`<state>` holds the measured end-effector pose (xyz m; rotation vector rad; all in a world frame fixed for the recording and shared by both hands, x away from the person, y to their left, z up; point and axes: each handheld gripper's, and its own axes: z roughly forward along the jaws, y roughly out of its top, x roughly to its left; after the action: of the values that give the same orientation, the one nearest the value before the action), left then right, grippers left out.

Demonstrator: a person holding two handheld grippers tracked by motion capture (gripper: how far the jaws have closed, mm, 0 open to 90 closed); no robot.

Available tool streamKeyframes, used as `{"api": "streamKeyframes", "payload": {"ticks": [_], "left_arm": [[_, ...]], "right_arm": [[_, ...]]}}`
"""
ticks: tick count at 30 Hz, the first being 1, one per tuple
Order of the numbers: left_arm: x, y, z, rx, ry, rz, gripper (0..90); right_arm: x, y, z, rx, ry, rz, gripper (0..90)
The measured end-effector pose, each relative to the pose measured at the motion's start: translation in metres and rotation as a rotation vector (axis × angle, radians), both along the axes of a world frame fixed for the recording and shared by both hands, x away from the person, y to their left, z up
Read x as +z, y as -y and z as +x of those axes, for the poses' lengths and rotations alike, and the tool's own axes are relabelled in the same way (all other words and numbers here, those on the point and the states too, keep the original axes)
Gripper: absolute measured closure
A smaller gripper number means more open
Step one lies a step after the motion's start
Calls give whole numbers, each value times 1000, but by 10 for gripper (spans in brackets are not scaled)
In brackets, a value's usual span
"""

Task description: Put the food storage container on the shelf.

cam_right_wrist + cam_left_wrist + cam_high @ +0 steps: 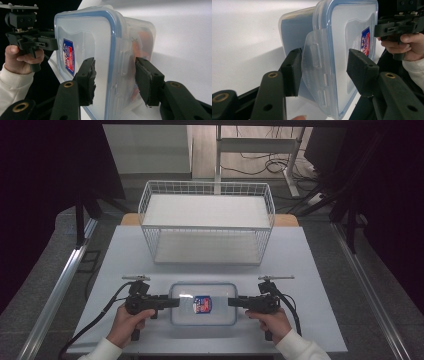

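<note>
A clear plastic box (203, 310) with a blue-edged lid is being shown lying flat on the white table (310, 270), on the near side of the wire basket (207, 222) and well apart from it. A red and blue label (202, 304) is being carried on the middle of the lid. The left gripper (176, 302) is being held by the left hand (131, 322) at the left end of the box, and the right gripper (231, 302) is being held by the right hand (272, 320) at the right end of the box; both are being pointed inward toward the label. In the left gripper view, the box (337, 50) is being straddled at its end latch (314, 70): one jaw is being pressed against the outer face of the latch, while the other jaw is being kept over the lid, and contact there cannot be told. The left gripper is being read as nearly closed, with the latch end of the box between its jaws. In the right gripper view, the opposite end of the box (100, 50) is being straddled about half open, one jaw lying over the lid and the other beside the end latch (126, 62); whether the pads are being pressed on the plastic cannot be told. Something orange is being seen dimly through the wall of the box.
</note>
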<state>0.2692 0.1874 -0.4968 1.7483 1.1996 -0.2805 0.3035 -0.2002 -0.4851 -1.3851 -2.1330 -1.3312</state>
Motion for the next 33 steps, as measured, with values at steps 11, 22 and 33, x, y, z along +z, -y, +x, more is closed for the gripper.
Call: {"api": "streamKeyframes", "payload": {"ticks": [11,22,33], "left_arm": [[8,1,-1,5,24,-4,483],[16,0,8,11,53,-1,484],[19,-3,35,2,65,14,486]], "right_arm": [[8,2,0,-1,24,17,517],[17,1,9,7,74,15,517],[19,-2,37,11,99,11,516]]}}
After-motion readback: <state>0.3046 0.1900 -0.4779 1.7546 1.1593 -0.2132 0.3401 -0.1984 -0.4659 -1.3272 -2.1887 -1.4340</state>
